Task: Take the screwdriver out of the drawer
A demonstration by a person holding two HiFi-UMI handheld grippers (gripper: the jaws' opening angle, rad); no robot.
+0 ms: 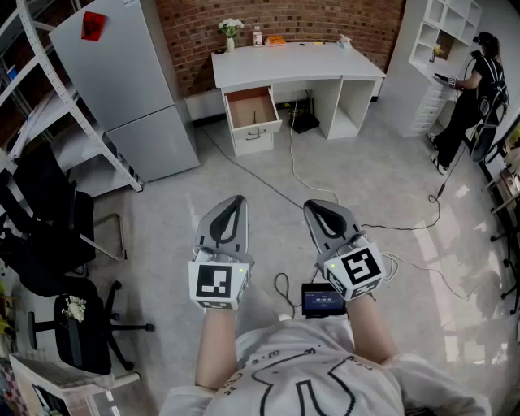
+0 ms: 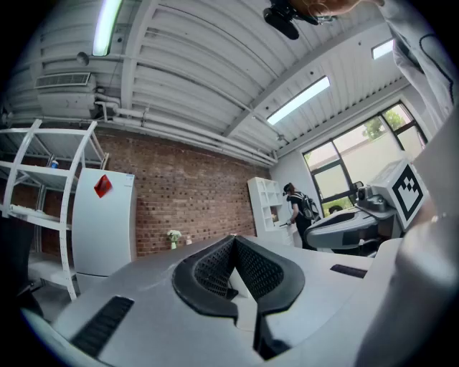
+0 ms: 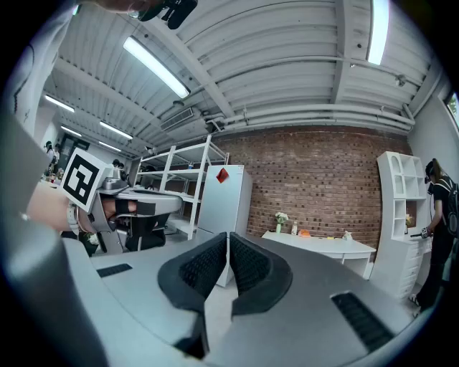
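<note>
The drawer point(image 1: 249, 103) stands pulled out of the left side of the white tabletop point(image 1: 292, 63), in the upper middle of the head view, far from both claws. Its sides and front panel are white and its bottom is bare pale wood. A thin dark thing point(image 1: 257, 119) lies on that bottom, close to the front panel. It is too small to tell its shape or colour, or to be sure that it is the screwdriver.

The left claw point(image 1: 236, 201) and the right claw point(image 1: 312, 206) sit side by side in the lower middle of the frame, over the grey floor point(image 1: 366, 171). Each is held out level towards the tabletop. In the left gripper view the left claw point(image 2: 234, 240) has its two ribbed black pads meeting at the tips, with nothing between them. In the right gripper view the right claw point(image 3: 228, 236) is pressed together the same way and is also empty.

On the tabletop's far edge stand a small vase of white flowers point(image 1: 231, 29) and a few small things, against a brick wall point(image 1: 276, 16). A grey fridge point(image 1: 122, 81) with a red tag point(image 1: 93, 24) fills the upper left. A black cable point(image 1: 252, 172) runs across the floor from the tabletop towards the claws. A black chair point(image 1: 49, 236) stands at the left edge. A person in dark clothes point(image 1: 479, 89) stands by white shelves point(image 1: 443, 32) at the upper right.
</note>
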